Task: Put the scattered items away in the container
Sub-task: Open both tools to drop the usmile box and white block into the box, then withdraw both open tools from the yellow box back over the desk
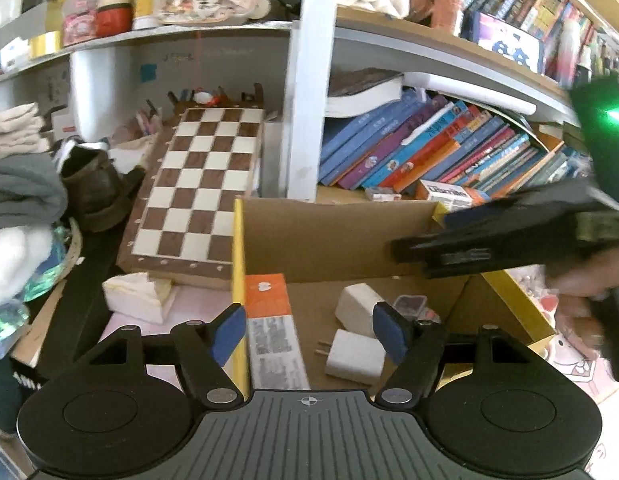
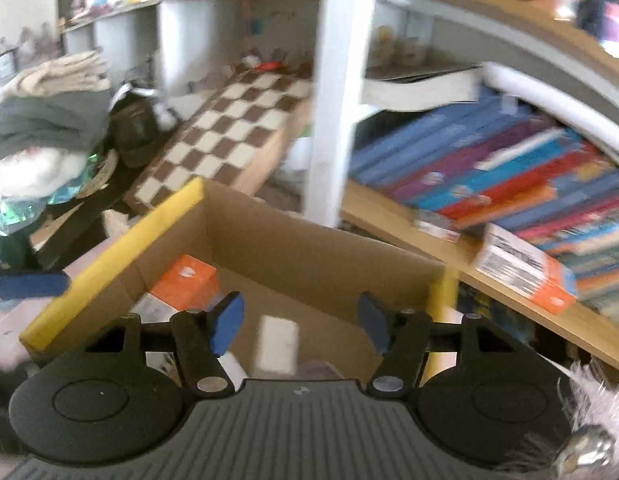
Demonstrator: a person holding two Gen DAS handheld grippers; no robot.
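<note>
A cardboard box with yellow rims (image 1: 238,248) lies open below both grippers. Inside it are an orange and white carton (image 1: 269,320), a white plug charger (image 1: 355,354), a white block (image 1: 357,306) and a small clear case (image 1: 409,304). My left gripper (image 1: 309,332) hangs open over the box's left side, holding nothing. My right gripper (image 2: 300,328) is open and empty above the box (image 2: 109,256), over the charger (image 2: 277,344) and the carton (image 2: 185,284). In the left wrist view the right gripper's black body (image 1: 489,244) crosses the box's right edge, with a hand (image 1: 581,280) on it.
A chessboard (image 1: 197,184) leans behind the box's left side. White tissue packets (image 1: 137,296) lie left of the box on a pink surface. Folded clothes (image 1: 21,192) are piled at far left. Shelves of books (image 1: 429,152) and a small orange box (image 2: 525,272) stand behind.
</note>
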